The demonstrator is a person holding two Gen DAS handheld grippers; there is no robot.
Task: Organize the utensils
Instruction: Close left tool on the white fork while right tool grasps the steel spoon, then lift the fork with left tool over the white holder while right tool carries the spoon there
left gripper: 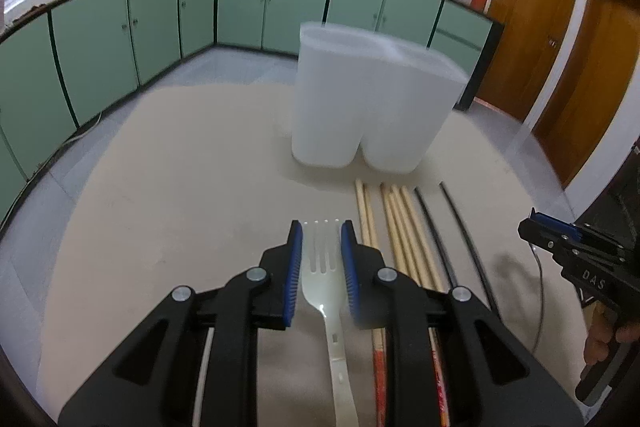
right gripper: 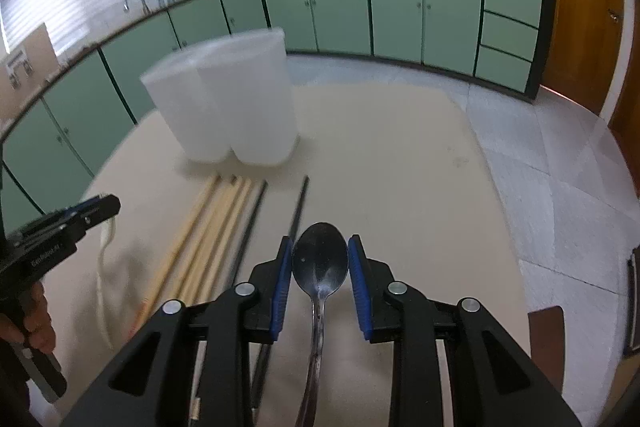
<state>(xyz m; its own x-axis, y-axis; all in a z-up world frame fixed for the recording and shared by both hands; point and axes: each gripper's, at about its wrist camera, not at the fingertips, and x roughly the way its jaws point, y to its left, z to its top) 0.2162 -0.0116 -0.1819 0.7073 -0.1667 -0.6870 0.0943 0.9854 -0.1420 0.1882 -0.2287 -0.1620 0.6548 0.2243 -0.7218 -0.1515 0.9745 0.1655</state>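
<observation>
A white plastic fork [left gripper: 325, 267] lies on the beige table between the fingers of my left gripper [left gripper: 321, 231], which is open around its head. A dark metal spoon [right gripper: 320, 263] lies between the fingers of my right gripper [right gripper: 320, 247], also open. Several wooden chopsticks [left gripper: 394, 227] and two black chopsticks [left gripper: 448, 227] lie side by side between fork and spoon; they also show in the right wrist view [right gripper: 208, 227]. A white two-compartment utensil holder [left gripper: 368, 99] stands upright beyond them, seen too in the right wrist view [right gripper: 228, 99].
The beige table [left gripper: 180, 167] ends at a grey tiled floor [right gripper: 560, 167]. Green cabinets [left gripper: 120, 27] line the back wall. Brown doors [left gripper: 560, 47] stand at the right. The right gripper shows at the left view's right edge [left gripper: 576, 251].
</observation>
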